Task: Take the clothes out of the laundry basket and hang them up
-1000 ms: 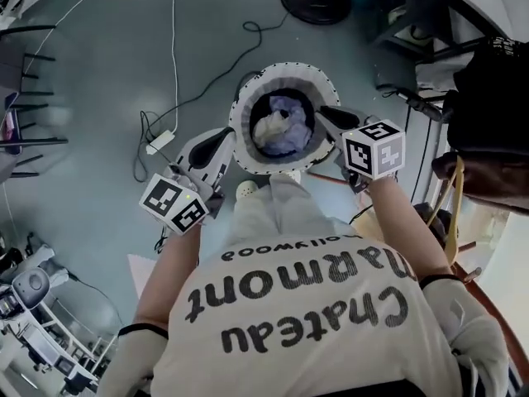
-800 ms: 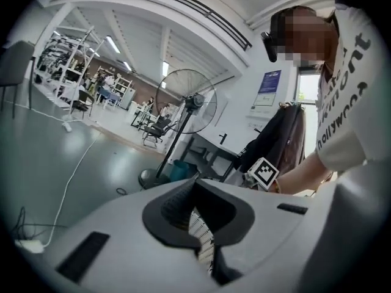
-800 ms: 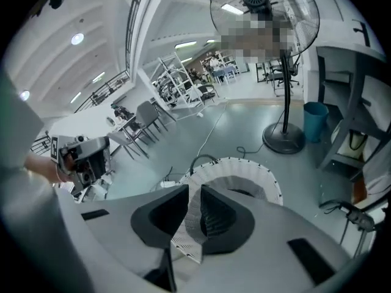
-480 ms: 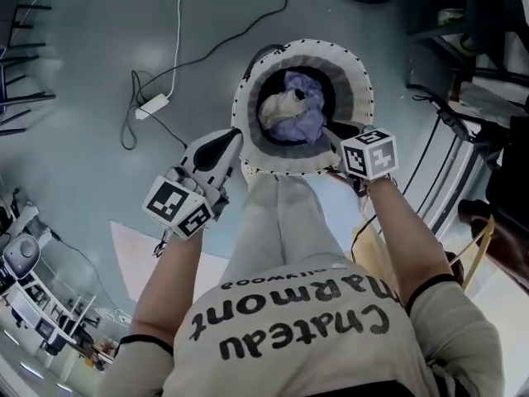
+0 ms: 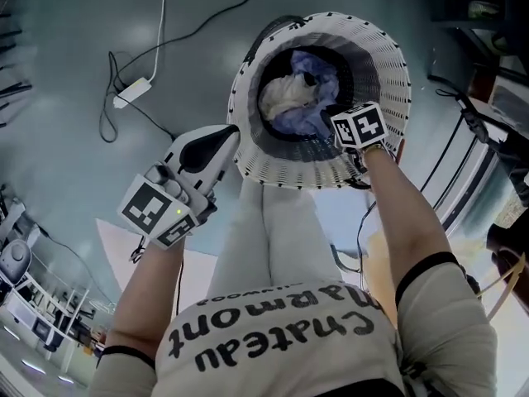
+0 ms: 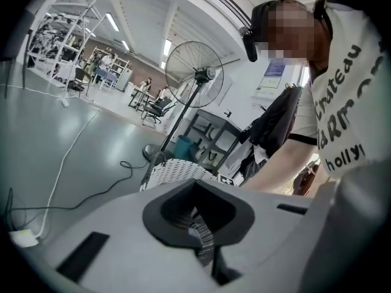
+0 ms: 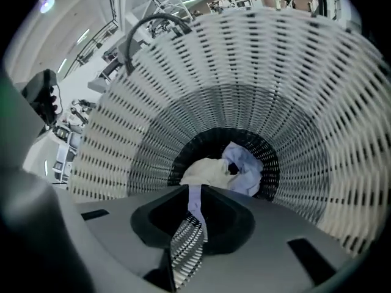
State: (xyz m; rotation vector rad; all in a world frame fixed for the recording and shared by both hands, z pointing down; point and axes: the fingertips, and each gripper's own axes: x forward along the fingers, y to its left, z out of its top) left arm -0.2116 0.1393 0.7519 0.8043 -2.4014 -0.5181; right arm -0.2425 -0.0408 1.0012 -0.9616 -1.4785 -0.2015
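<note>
Two garments point(image 5: 289, 98), cream and lilac, lie deep in the laundry basket point(image 5: 388, 73). The right gripper point(image 7: 194, 195), slightly open and empty, is inside along its five o'clock wall. The left gripper point(image 5: 225, 137), closed on nothing, is outside at eight o'clock, with a power strip point(image 5: 132, 92) at nine.

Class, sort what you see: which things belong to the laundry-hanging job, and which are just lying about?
Job: laundry basket; cream garment and lavender garment inside it; right gripper, inside the basket; left gripper, beside its rim.
Lying about: power strip and cable on the floor; standing fan.
</note>
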